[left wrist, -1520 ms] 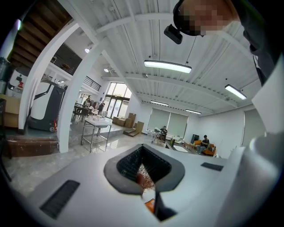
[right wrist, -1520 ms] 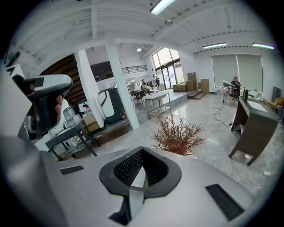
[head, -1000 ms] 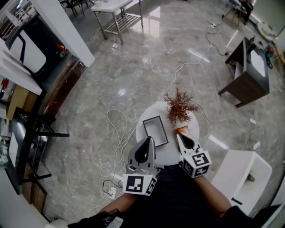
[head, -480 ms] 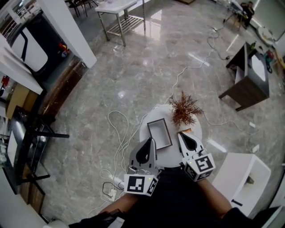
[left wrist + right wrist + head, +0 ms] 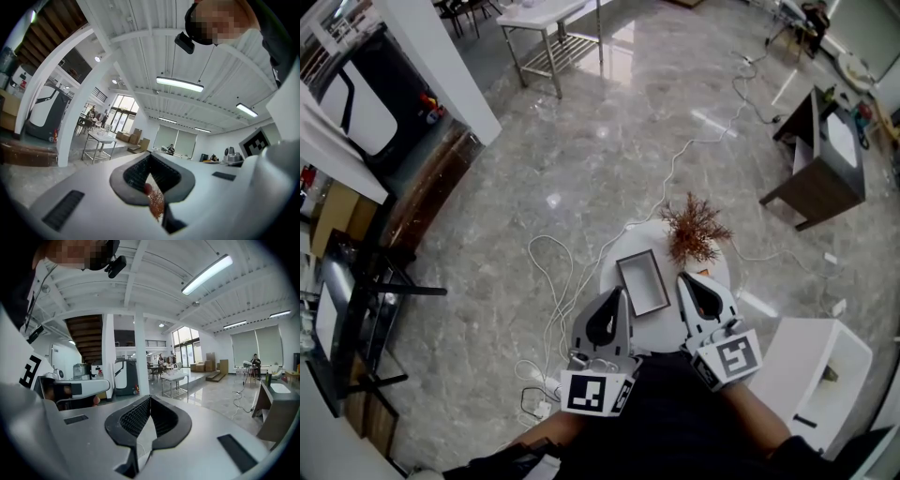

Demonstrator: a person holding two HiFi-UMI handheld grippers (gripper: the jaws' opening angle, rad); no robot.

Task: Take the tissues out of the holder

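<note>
A grey rectangular holder [image 5: 643, 282] lies on the small round white table [image 5: 609, 281]. Its inside looks pale, and I cannot tell whether tissues are in it. My left gripper [image 5: 617, 293] is shut near the holder's near left corner, above the table's edge. My right gripper [image 5: 682, 277] is shut too, raised above the table just right of the holder. In the left gripper view the jaws [image 5: 150, 155] meet at the tips with nothing between them. In the right gripper view the jaws [image 5: 150, 398] are also closed, with no visible object in them.
A dried reddish-brown plant [image 5: 694, 230] stands at the table's far right and shows below the left jaws [image 5: 156, 206]. White cables [image 5: 553, 281] trail over the marble floor to the left. A white bin [image 5: 811, 370] sits at the right and a dark side table [image 5: 820, 155] further off.
My right gripper has come up toward the head camera and looks larger. A small orange thing by the plant's base is now hidden behind it. The left gripper shifted slightly.
</note>
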